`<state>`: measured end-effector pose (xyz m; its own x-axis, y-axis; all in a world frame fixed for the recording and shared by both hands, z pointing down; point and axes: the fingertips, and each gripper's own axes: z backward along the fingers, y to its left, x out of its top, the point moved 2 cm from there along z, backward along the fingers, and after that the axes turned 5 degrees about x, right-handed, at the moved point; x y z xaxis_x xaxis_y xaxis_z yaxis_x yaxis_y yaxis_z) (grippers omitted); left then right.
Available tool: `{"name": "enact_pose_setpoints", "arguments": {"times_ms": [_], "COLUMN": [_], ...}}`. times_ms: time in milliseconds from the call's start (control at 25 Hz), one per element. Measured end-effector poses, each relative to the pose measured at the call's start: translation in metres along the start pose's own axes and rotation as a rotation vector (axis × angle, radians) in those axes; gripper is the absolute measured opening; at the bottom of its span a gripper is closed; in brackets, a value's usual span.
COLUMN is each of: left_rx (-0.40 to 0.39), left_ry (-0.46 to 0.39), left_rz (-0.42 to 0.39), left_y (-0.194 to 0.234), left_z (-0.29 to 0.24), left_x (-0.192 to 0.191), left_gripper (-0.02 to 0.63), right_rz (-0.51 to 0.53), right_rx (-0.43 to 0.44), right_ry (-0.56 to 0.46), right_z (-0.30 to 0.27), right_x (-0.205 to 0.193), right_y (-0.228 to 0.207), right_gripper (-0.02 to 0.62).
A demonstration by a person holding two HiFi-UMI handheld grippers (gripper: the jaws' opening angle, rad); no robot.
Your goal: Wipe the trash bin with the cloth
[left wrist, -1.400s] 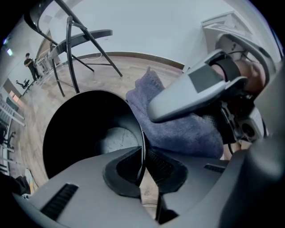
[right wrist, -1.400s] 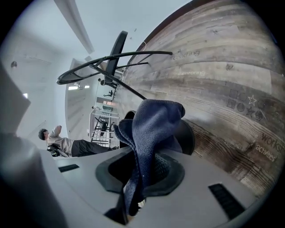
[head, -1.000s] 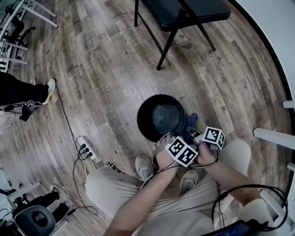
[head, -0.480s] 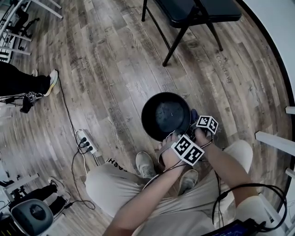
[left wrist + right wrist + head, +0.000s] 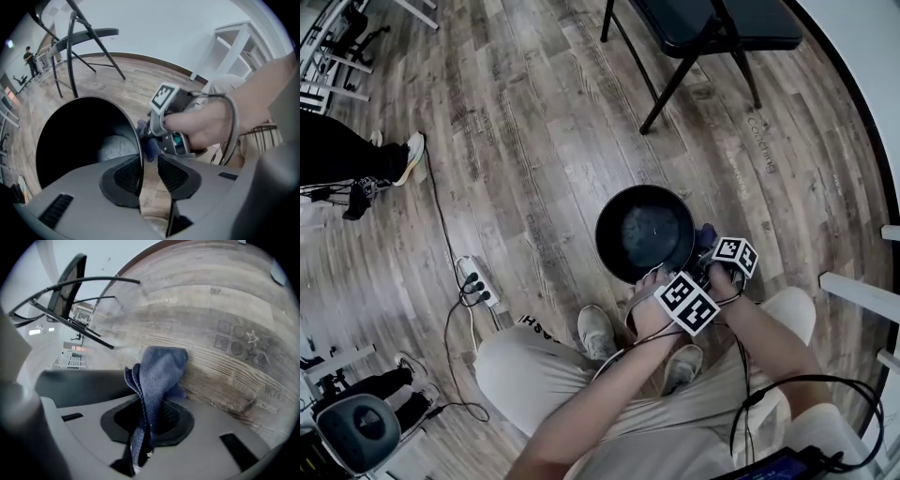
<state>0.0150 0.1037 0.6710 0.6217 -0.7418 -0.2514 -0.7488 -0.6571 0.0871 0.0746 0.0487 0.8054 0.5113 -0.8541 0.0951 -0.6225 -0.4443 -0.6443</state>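
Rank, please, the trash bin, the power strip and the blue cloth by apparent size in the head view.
1. trash bin
2. power strip
3. blue cloth, mostly hidden, so only a corner shows

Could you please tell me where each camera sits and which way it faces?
Head view: on the person's head, steeply down at the black trash bin; forearms, knees, shoes show.
Left gripper view: on the left tongs, jaws just opening, bin rim between, facing into the bin; right hand shows.
Right gripper view: on the right tongs, shut on the blue cloth, facing floor; no body.
Shared: head and left views see inside the bin.
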Motion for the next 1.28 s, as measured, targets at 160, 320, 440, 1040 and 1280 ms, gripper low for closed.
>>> {"name": "enact_pose_setpoints", "arguments": {"times_ms": [160,320,440,1040,1280], "left_rx": [0.026,0.009,0.001,-0.018,-0.017], "left_ry": [0.048,0.116,0.158,0.112,0.082], "left_rz": [-0.147,-0.194,-0.195,-0.047,0.024], "left_y": [0.001,0.009,0.012,0.000,0.008], "left_z": [0.008,0.011,0.006,-0.008,-0.008], "left_x": [-0.014,-0.031,-0.041,-0.012,-0.004], "left_gripper": [0.147,0.147,0.146,0.018,0.018], "right_rz": [0.037,0.019,0.012,0.077,-0.069], "right_rx": [0.106,0.234,0.292,0.341,0.301], "right_ry": [-0.059,-0.074,-0.079,-0.080,-0.028], "right_z": [0.063,0.117,0.138,0.108,0.059], "right_x": [-0.010,-0.026,-0.034,-0.034,-0.022], "right_y": [0.046,0.072,0.084,0.097,0.063], "right_gripper": [0.055,0.057,0.055,0.055,0.055]}}
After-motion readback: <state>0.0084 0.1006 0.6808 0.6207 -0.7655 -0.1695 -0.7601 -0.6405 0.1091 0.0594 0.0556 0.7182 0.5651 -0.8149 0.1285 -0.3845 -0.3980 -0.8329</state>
